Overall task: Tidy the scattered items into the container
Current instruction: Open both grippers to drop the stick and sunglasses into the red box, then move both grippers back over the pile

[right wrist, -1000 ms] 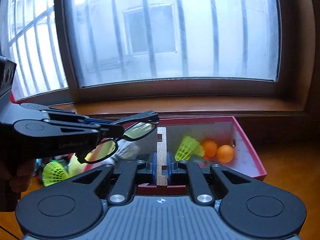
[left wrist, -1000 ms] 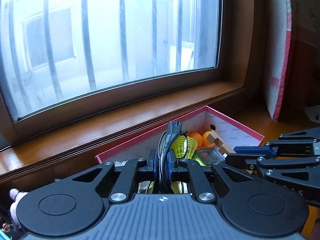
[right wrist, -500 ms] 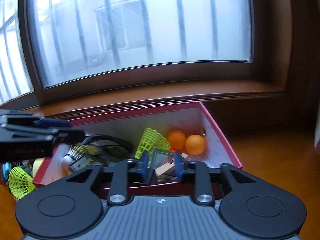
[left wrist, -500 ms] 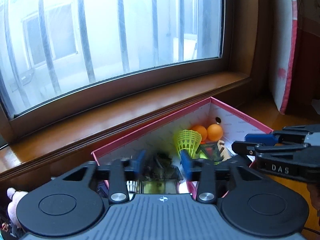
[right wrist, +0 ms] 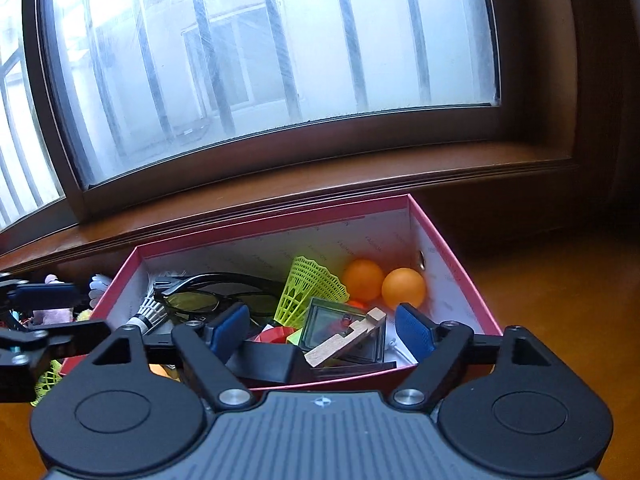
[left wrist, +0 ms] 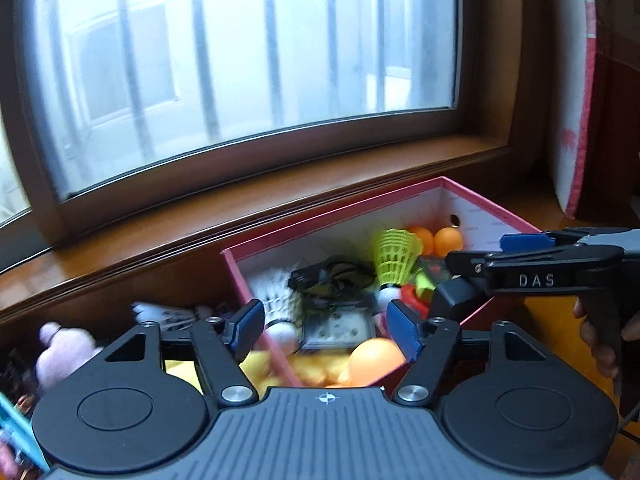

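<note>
Glasses [right wrist: 208, 298], wooden block [right wrist: 344, 340] lay in pink box [right wrist: 452, 256]; both grippers [left wrist: 326, 330] [right wrist: 322, 334] opening, empty; shuttlecocks [right wrist: 48, 380], pink plush toy [left wrist: 64, 350] remained outside

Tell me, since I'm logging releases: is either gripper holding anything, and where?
Nothing is held. Both the left gripper and right gripper are opening, empty, above the pink box.

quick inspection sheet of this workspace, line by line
surface: wooden floor under a window sill
job's things: pink box holds glasses, wooden block, green shuttlecock, two orange balls
clutter: plush toy, white shuttlecock and another green shuttlecock lie outside the box
grippers: left tongs and right tongs opening, nothing between them
cables: nothing seen
surroundings: barred window, board leaning at the wall
</note>
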Demonstrator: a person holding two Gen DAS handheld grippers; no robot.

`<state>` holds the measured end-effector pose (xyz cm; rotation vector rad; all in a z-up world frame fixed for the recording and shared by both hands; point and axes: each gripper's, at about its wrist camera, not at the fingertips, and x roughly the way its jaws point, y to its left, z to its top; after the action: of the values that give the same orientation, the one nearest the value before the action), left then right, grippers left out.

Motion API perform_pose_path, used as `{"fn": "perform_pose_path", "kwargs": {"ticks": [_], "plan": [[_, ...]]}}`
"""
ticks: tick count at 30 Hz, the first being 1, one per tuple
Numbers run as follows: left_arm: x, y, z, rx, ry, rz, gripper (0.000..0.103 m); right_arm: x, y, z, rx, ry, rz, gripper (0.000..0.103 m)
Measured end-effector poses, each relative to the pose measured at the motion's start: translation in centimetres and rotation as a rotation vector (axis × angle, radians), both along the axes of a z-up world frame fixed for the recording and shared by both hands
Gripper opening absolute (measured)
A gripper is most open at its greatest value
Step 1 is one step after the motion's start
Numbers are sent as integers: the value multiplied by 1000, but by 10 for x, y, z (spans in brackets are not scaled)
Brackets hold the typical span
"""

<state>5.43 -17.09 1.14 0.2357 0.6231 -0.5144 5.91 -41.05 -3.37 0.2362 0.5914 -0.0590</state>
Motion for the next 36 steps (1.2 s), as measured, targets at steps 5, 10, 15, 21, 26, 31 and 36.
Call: {"fn": "perform_pose_path", "kwargs": {"ticks": [5, 10, 15, 21, 26, 31, 36], "plan": [[-20, 31, 3, 8, -26, 83, 83, -10, 4, 10, 26, -17, -5, 82], [-39, 65, 1, 48, -14, 177, 89, -33, 15, 26, 37, -81, -36, 84], [-59, 105, -1, 71, 11, 262, 95, -59, 38, 38, 49, -93, 3, 89], [-68, 147, -9, 120, 37, 351, 95, -83, 95, 37, -47, -63, 141, 78], [-76, 181, -18, 145, 59, 403, 95, -86, 152, 24, -31, -15, 252, 69], [-80, 216, -29, 155, 98, 442, 96, -85, 205, 10, -29, 63, 375, 69], [-79, 243, -38, 146, 133, 463, 96, -78, 245, -3, -77, 130, 440, 72]]}}
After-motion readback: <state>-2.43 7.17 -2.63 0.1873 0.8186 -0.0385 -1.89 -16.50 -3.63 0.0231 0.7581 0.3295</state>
